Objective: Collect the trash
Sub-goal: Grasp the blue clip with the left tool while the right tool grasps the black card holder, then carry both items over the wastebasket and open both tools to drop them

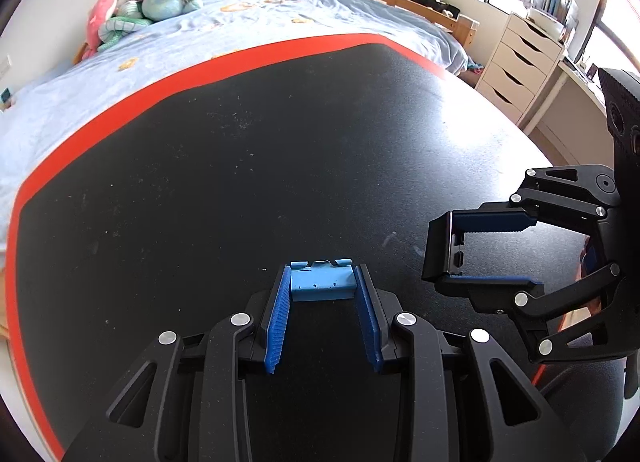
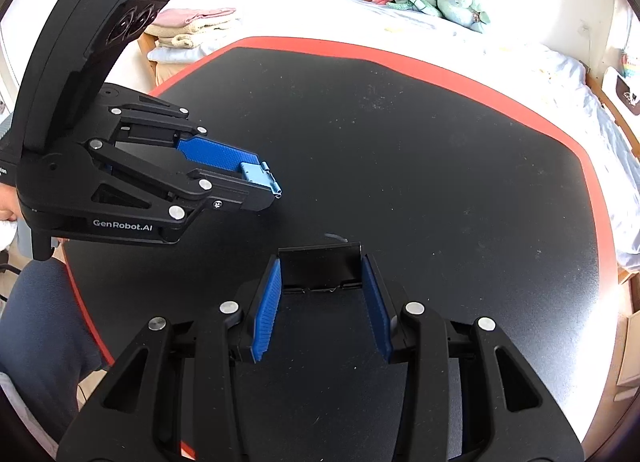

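Observation:
My left gripper (image 1: pixel 323 282) is shut on a light blue plastic block (image 1: pixel 323 284) held between its fingertips, just above the black table top (image 1: pixel 240 166). It also shows in the right wrist view (image 2: pixel 260 178), with the light blue block (image 2: pixel 256 174) at its tips. My right gripper (image 2: pixel 320 274) is shut on a black plastic block (image 2: pixel 320 268) over the table (image 2: pixel 400 142). In the left wrist view the right gripper (image 1: pixel 444 250) sits at the right, gripping the black block (image 1: pixel 438 248).
The table has a red border (image 1: pixel 280 48). Behind it is a bed (image 1: pixel 280 2) with stuffed toys (image 1: pixel 148 2). A white drawer unit (image 1: pixel 520 58) stands at the right. Folded towels (image 2: pixel 192 26) lie beyond the table. A person's leg (image 2: pixel 44 326) is at the left edge.

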Tool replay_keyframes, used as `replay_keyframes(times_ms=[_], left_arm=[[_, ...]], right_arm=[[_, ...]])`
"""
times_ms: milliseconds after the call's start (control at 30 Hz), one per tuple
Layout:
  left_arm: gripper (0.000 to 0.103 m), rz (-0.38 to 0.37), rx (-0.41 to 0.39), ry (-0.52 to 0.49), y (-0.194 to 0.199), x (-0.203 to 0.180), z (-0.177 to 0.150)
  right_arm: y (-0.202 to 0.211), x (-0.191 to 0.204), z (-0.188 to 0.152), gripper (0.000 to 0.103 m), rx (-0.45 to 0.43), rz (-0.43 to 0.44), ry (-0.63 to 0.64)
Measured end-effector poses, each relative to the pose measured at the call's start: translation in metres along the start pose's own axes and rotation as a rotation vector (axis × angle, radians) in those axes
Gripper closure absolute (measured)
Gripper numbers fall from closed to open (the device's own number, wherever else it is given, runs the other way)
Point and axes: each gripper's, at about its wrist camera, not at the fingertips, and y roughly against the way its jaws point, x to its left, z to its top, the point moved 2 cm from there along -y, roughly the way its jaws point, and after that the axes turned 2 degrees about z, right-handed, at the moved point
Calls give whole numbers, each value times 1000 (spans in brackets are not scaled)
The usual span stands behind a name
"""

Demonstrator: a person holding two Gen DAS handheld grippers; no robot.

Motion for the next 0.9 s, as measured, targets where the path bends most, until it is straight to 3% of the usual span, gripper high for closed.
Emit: replay_keyframes(times_ms=[467, 900], left_arm=[[71, -22, -94, -5, 99, -38, -54], [71, -42, -138, 3, 151, -73, -110]], right_arm=[[92, 60, -10, 63, -95, -13, -13], [151, 119, -58, 63, -134, -14, -27]])
